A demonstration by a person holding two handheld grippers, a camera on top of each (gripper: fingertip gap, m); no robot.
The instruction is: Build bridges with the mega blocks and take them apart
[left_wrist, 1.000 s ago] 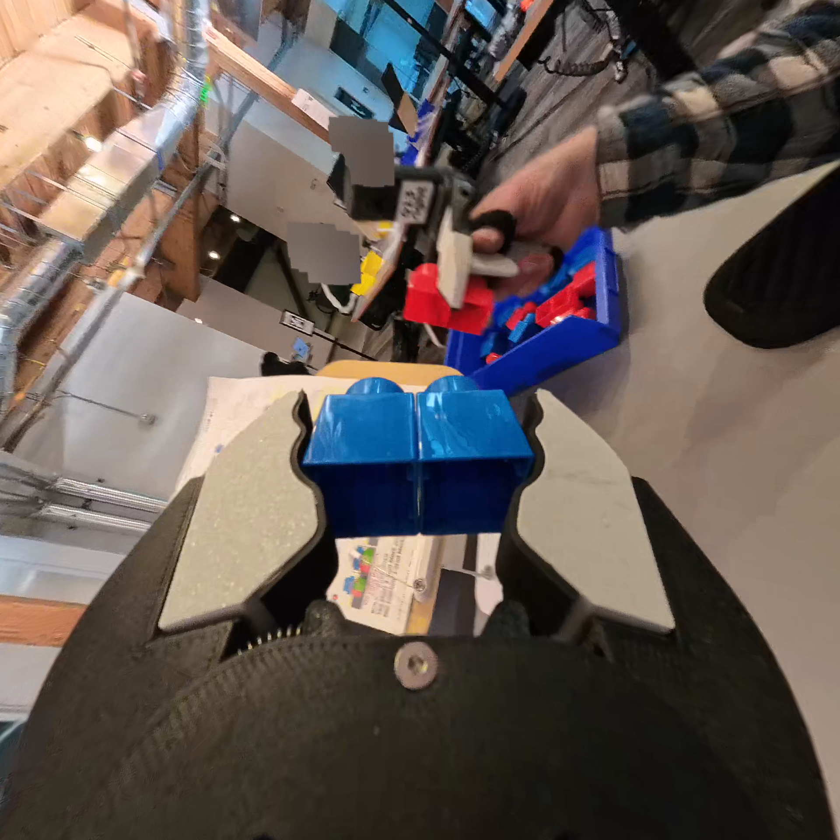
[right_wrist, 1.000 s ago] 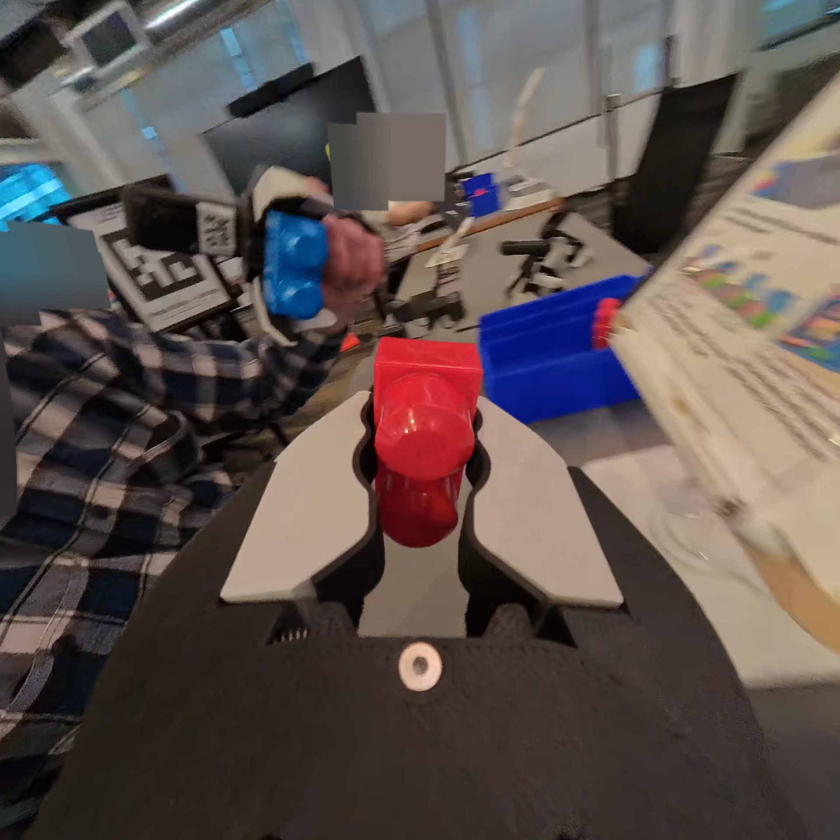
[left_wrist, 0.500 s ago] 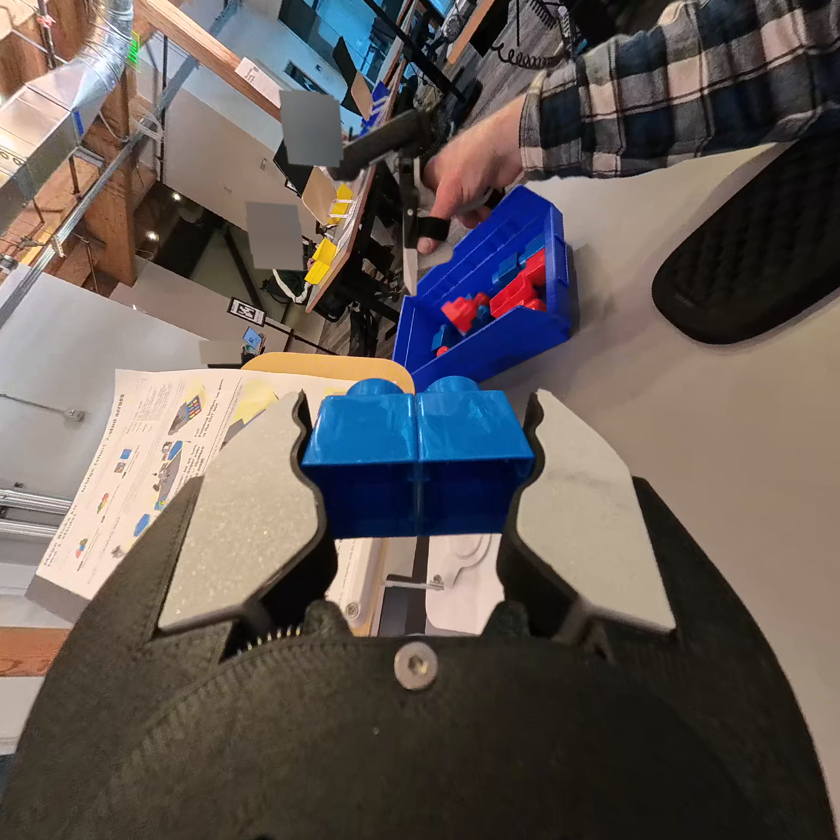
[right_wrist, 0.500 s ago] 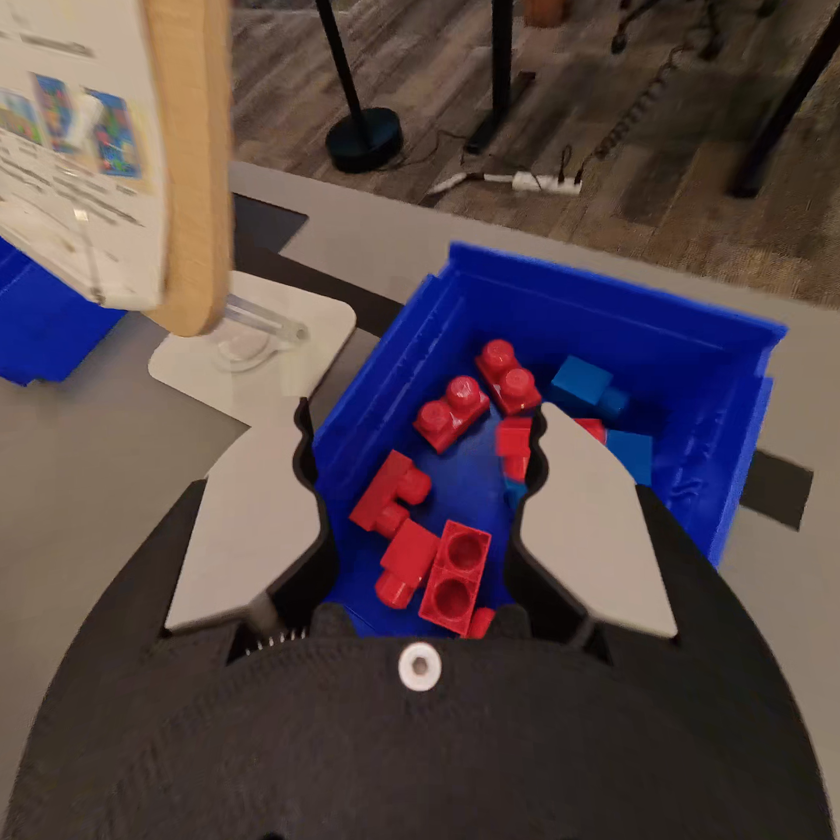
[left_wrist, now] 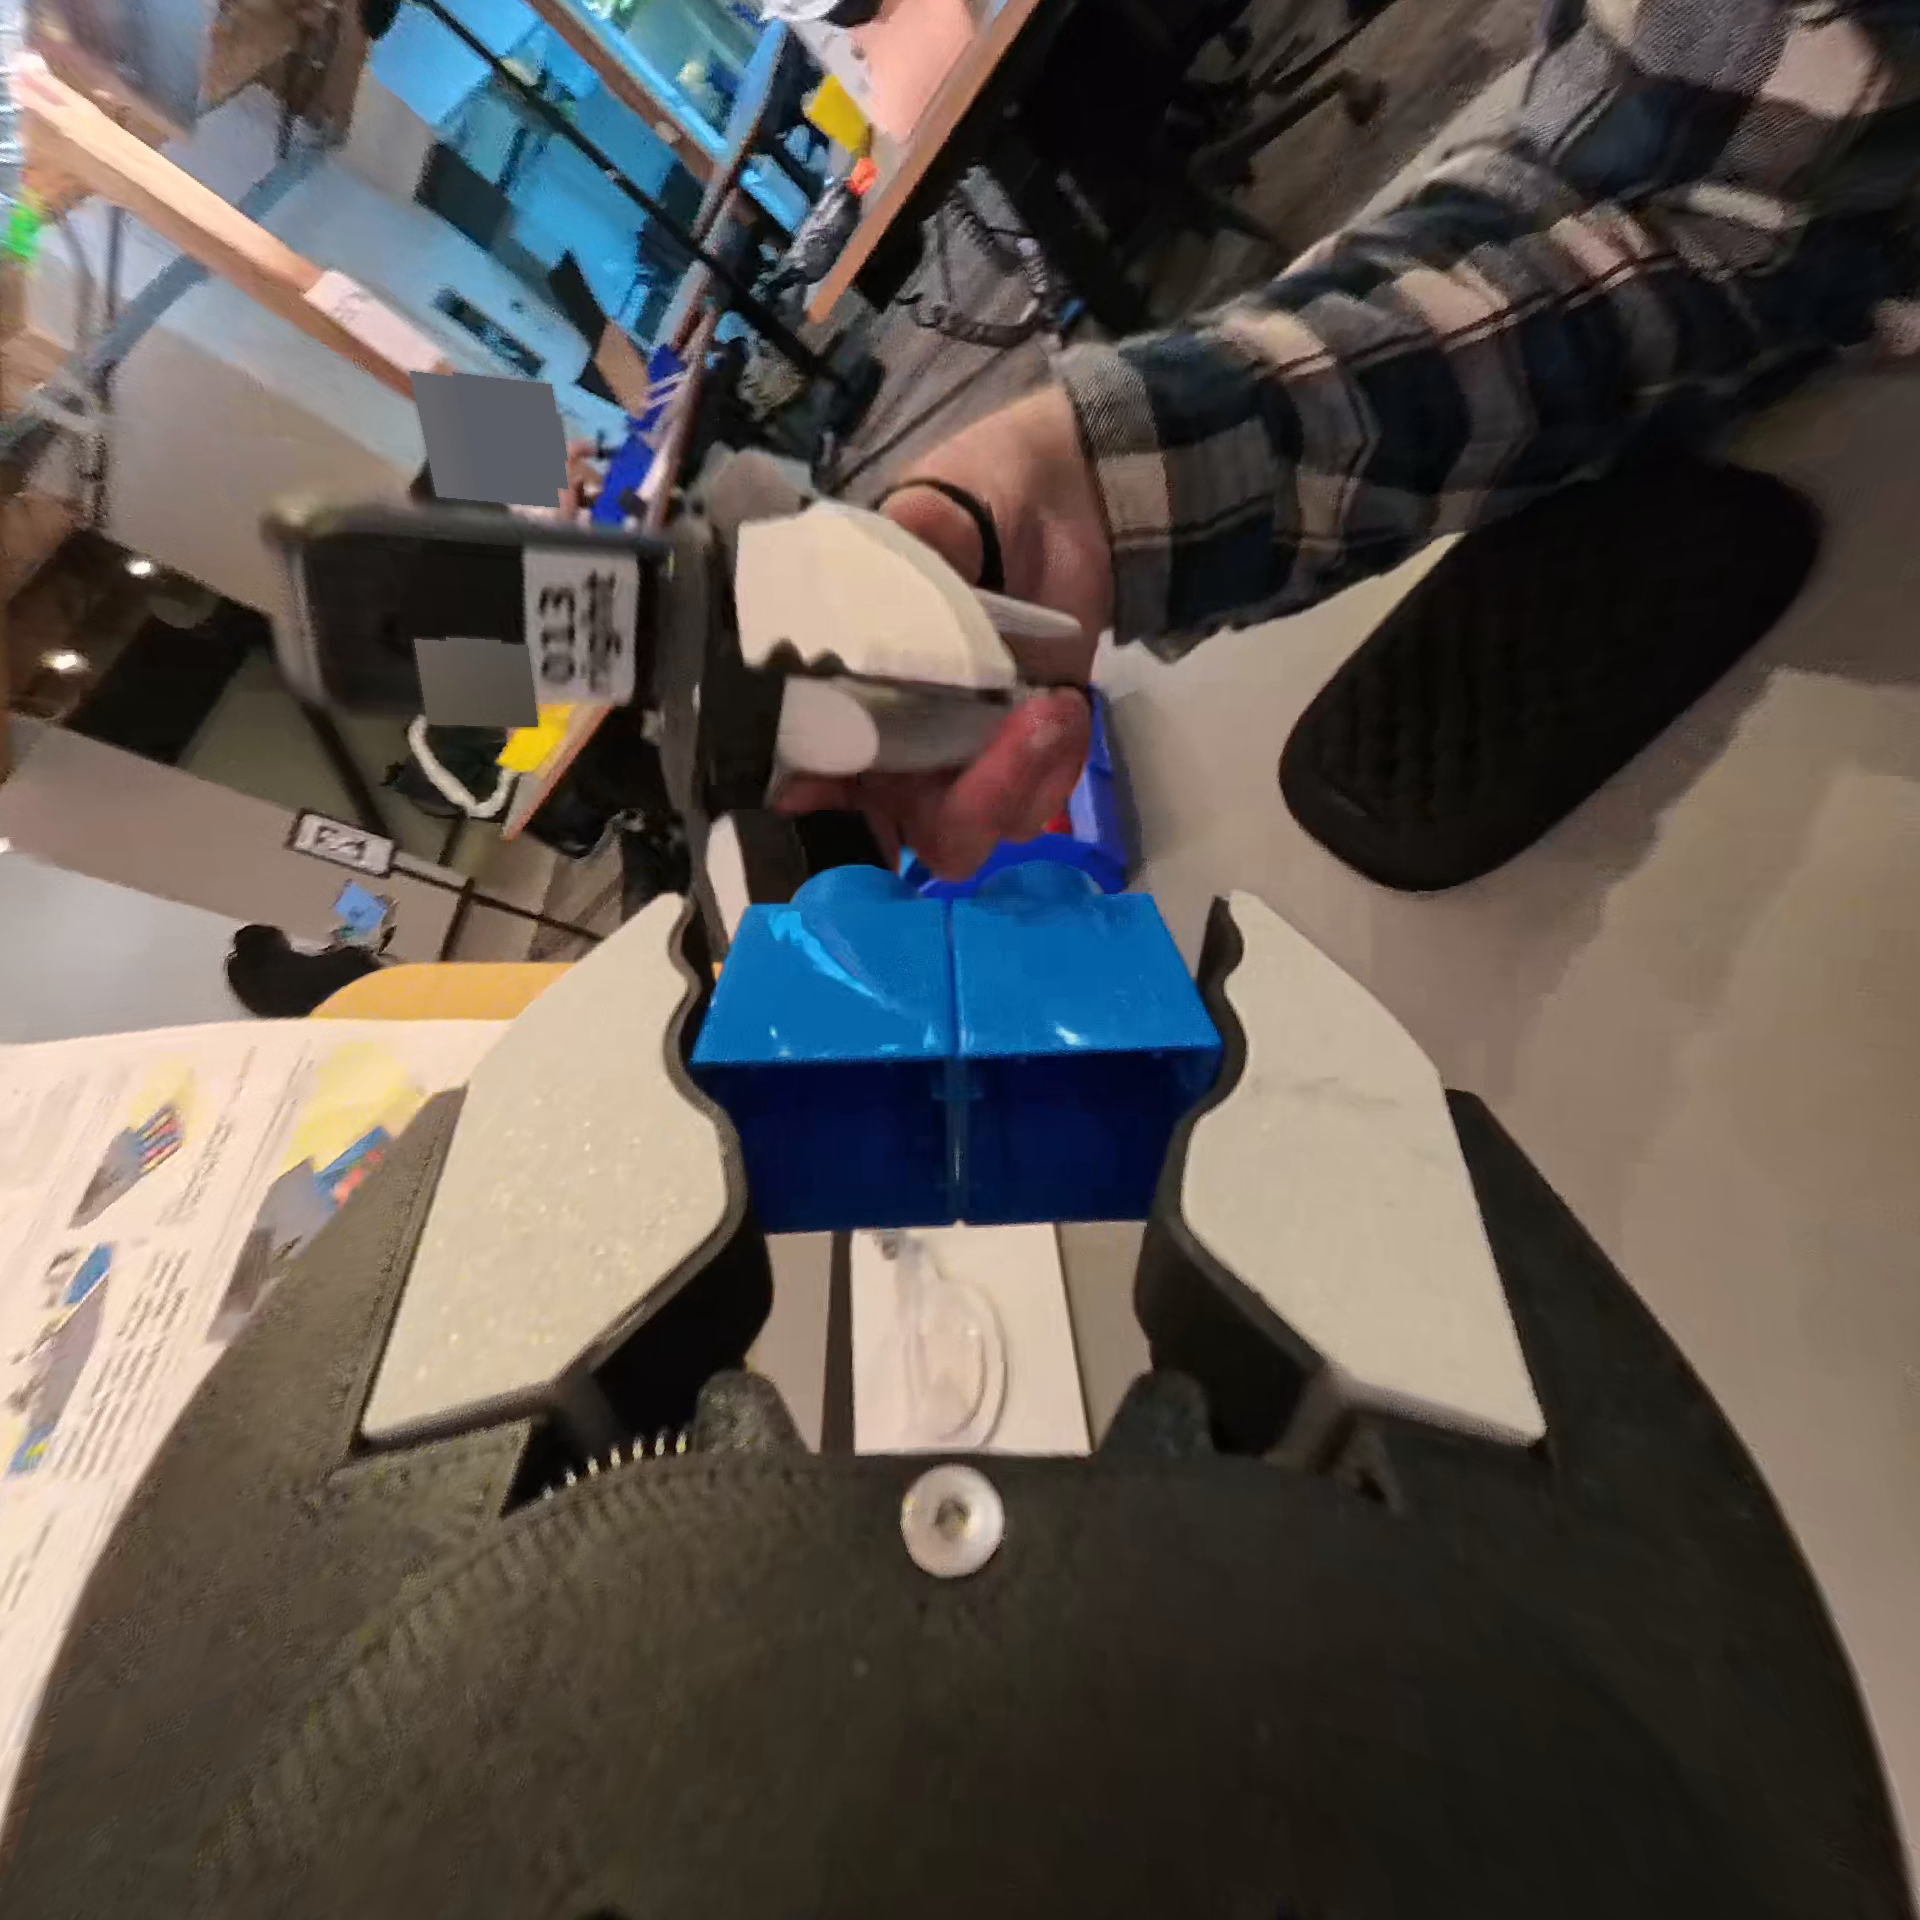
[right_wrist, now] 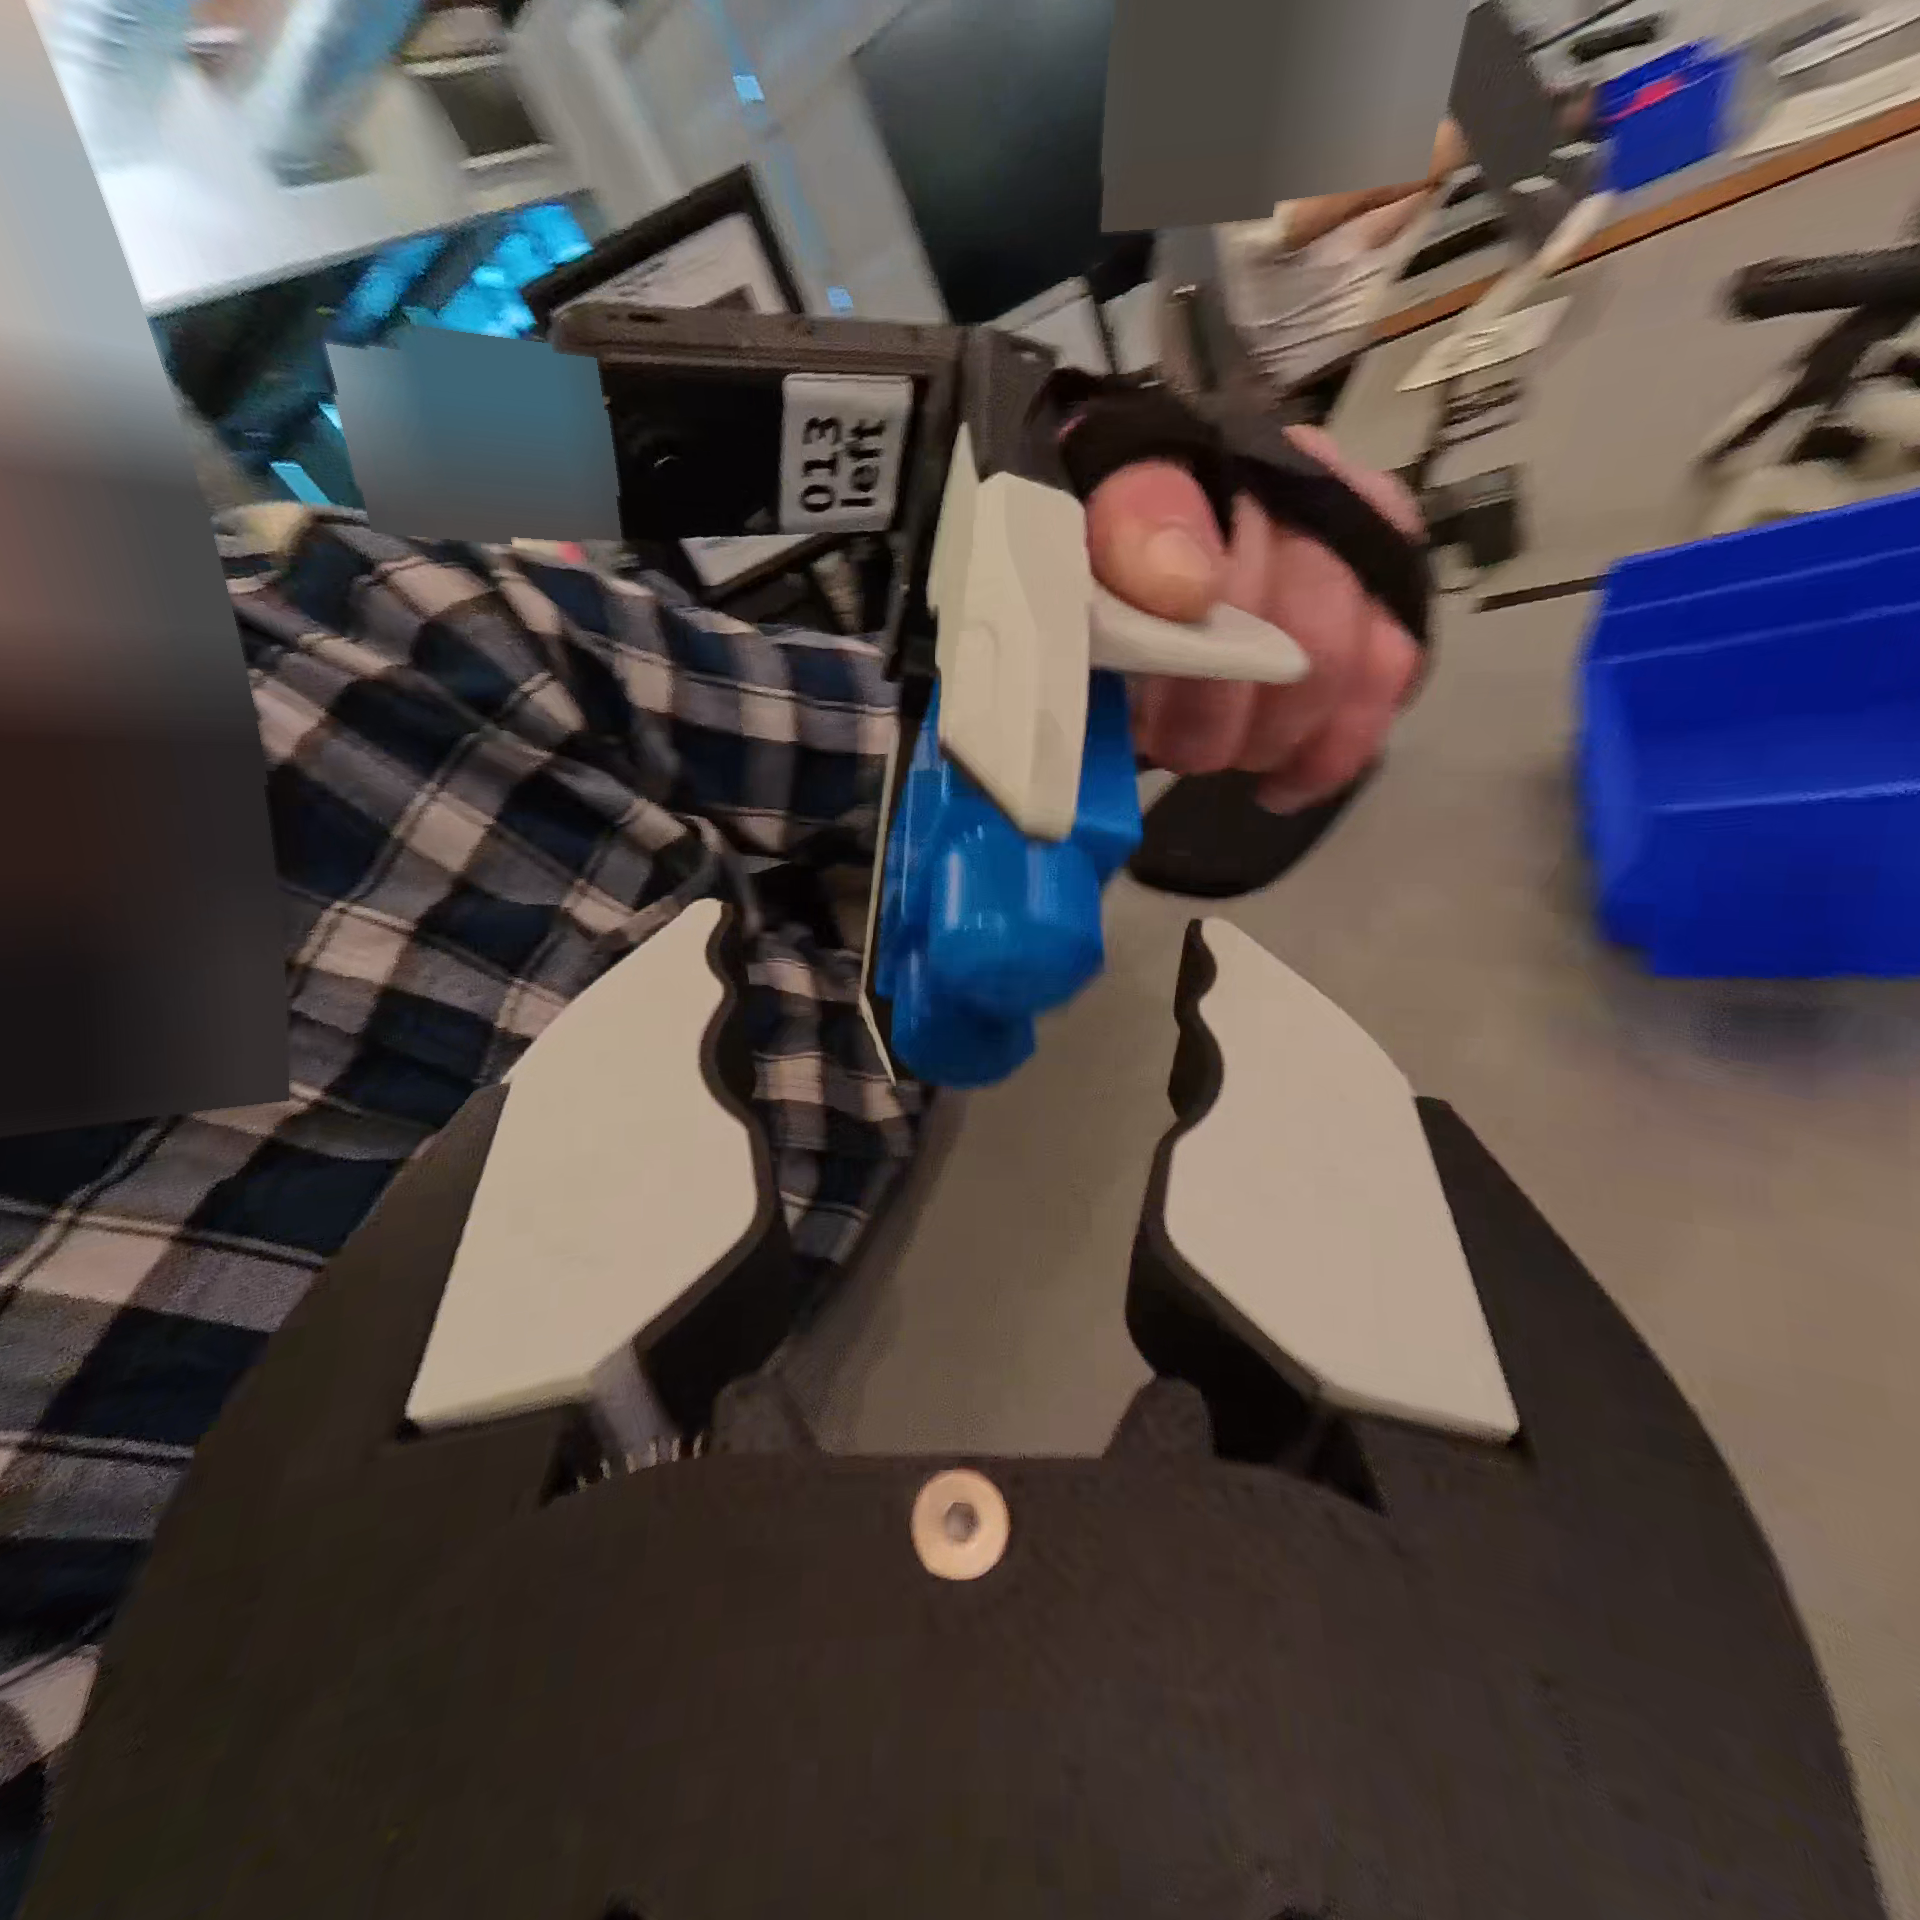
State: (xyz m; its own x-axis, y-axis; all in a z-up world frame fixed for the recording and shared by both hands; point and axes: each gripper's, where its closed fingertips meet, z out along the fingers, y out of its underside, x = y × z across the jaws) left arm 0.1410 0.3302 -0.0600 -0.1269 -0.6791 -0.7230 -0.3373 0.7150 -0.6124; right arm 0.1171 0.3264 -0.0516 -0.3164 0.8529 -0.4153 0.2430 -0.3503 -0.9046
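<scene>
Between the left gripper (left_wrist: 954, 997)'s pads, a blue two-stud block (left_wrist: 954, 1060) is pinched end to end above the grey table (left_wrist: 1714, 1143). The right gripper (right_wrist: 954, 997) is spread with nothing in it. Each gripper carries a white printed label (right_wrist: 847, 452); a blue bin (right_wrist: 1766, 748) stands aside.

Looks like a lab/workshop in an open industrial bldg. Left wrist view: exposed wood beams (left_wrist: 156, 197), long workbenches (left_wrist: 883, 208) w/ gear and cables (left_wrist: 457, 769) piled on and under them, a grey table (left_wrist: 1714, 1143) w/ a printed instruction sheet (left_wrist: 125, 1195). Right wrist view: blue parts bin (right_wrist: 1766, 748), more benches (right_wrist: 1662, 197) behind, blurred.
</scene>
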